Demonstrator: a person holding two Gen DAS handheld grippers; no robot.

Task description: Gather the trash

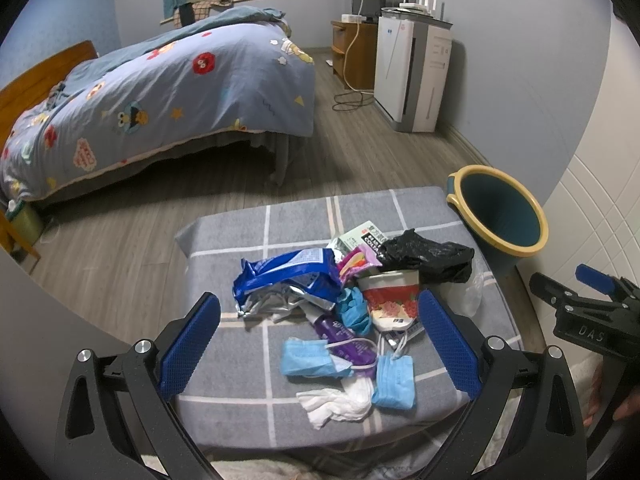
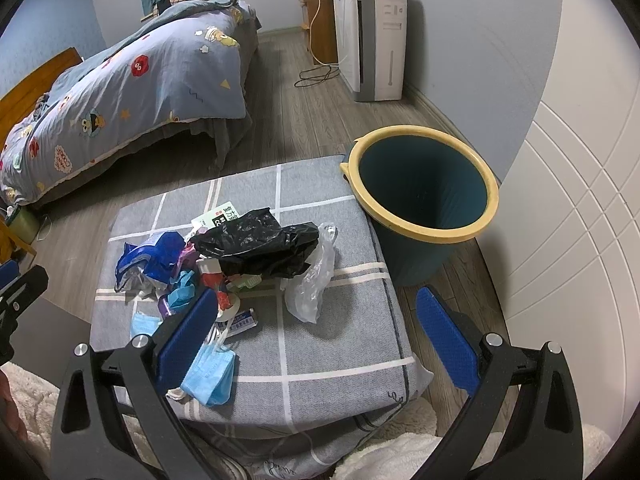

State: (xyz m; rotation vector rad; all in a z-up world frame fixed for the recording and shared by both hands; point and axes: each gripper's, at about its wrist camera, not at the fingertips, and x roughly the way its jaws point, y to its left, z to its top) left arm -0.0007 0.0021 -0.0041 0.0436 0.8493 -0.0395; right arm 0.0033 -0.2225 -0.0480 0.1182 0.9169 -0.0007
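Far to the left stands the bed (image 1: 160, 92) under a blue patterned quilt, well apart from everything else. Nearer, a grey checked cushion (image 1: 248, 360) serves as the table, and the trash lies heaped on its middle. On the left of the heap sits a crumpled blue snack bag (image 1: 284, 276) with its silver lining showing; just beside it, a bunched blue glove (image 1: 352, 310) and a red-and-white paper cup (image 1: 390, 300) lying tilted. In front of these are two folded blue face masks (image 1: 306, 358), a purple wrapper (image 1: 344, 338) between them, and a white tissue (image 1: 336, 402) at the cushion's near edge.

The left gripper (image 1: 320, 340) hovers over that near edge, its blue fingers (image 1: 188, 344) spread wide around the heap — nothing between them touches either pad.

Further right, a black plastic bag (image 2: 260, 244) rests on top of the pile, a green-and-white box (image 2: 218, 216) peeking out behind it, and a clear plastic bag (image 2: 314, 280) lies against its right side.

The right gripper (image 2: 316, 340) hangs above the cushion's right half, fingers (image 2: 448, 344) wide apart and empty — the right one is over the wooden floor (image 2: 456, 272). Beyond it, just beside the cushion's far right corner, the teal bin (image 2: 420, 216) with a yellow rim stands upright on the floor.
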